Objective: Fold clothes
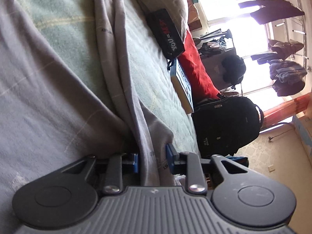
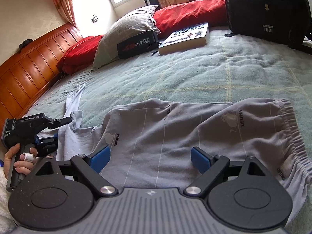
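Note:
Grey trousers [image 2: 175, 128] with XIFUWA prints lie spread on the green blanket [image 2: 195, 74], their elastic waistband [image 2: 292, 128] to the right and the legs trailing left. My right gripper [image 2: 150, 158] hovers open just above the middle of the cloth, nothing between its blue pads. My left gripper [image 2: 48, 134], held by a hand [image 2: 17, 159], sits at the leg end on the left. In the left wrist view a bunched fold of the grey trousers [image 1: 117, 58] fills the gap between the blue pads of the left gripper [image 1: 153, 159], which press on it.
At the far side of the bed lie a book [image 2: 185, 37], a black pouch [image 2: 136, 44], a grey pillow [image 2: 124, 31] and red pillows [image 2: 191, 9]. A black backpack [image 2: 267, 13] stands at the right. The wooden headboard [image 2: 29, 62] runs along the left.

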Action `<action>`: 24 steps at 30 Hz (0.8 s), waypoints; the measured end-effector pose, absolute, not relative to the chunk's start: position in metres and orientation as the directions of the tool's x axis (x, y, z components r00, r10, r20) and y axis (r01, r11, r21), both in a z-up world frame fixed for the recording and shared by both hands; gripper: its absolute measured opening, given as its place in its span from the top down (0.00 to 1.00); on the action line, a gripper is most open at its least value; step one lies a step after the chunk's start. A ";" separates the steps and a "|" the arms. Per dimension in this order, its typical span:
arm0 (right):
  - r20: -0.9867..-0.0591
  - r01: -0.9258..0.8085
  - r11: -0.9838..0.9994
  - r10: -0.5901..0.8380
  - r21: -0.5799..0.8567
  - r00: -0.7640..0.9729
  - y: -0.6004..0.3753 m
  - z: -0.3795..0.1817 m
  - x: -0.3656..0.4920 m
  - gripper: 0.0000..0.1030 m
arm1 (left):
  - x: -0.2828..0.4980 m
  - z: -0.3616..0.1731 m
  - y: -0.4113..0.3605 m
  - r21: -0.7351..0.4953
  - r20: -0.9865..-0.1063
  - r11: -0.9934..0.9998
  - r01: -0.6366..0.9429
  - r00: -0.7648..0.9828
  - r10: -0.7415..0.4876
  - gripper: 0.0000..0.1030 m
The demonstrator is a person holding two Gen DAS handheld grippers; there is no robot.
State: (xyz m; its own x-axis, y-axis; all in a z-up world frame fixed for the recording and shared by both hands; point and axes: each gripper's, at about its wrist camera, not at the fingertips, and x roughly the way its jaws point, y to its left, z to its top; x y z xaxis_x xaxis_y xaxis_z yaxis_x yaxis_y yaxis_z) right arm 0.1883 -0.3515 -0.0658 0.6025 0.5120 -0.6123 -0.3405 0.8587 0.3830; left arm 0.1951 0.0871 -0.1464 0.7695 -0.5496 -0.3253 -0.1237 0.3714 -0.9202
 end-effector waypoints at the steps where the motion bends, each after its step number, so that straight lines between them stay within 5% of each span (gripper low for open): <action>1: -0.613 -0.340 0.859 0.511 0.382 0.603 -0.351 -0.066 0.187 0.10 | 0.193 -0.151 0.091 -0.936 -0.296 0.330 -0.121 0.778 -0.554 0.73; 4: -0.617 -0.339 0.863 0.505 0.375 0.604 -0.351 -0.065 0.185 0.10 | 0.191 -0.160 0.100 -0.966 -0.233 0.226 -0.124 0.798 -0.557 0.70; 8: -0.616 -0.339 0.864 0.503 0.372 0.606 -0.349 -0.063 0.184 0.10 | 0.194 -0.160 0.098 -0.956 -0.279 0.224 -0.188 0.816 -0.506 0.72; 12: -0.615 -0.354 0.865 0.502 0.355 0.608 -0.346 -0.061 0.181 0.10 | 0.202 -0.153 0.085 -0.889 -0.427 0.366 -0.273 0.783 -0.452 0.91; 24: -0.613 -0.374 0.865 0.501 0.334 0.611 -0.343 -0.056 0.176 0.09 | 0.173 -0.046 0.060 -0.630 -0.491 0.762 -0.150 0.837 -0.241 0.98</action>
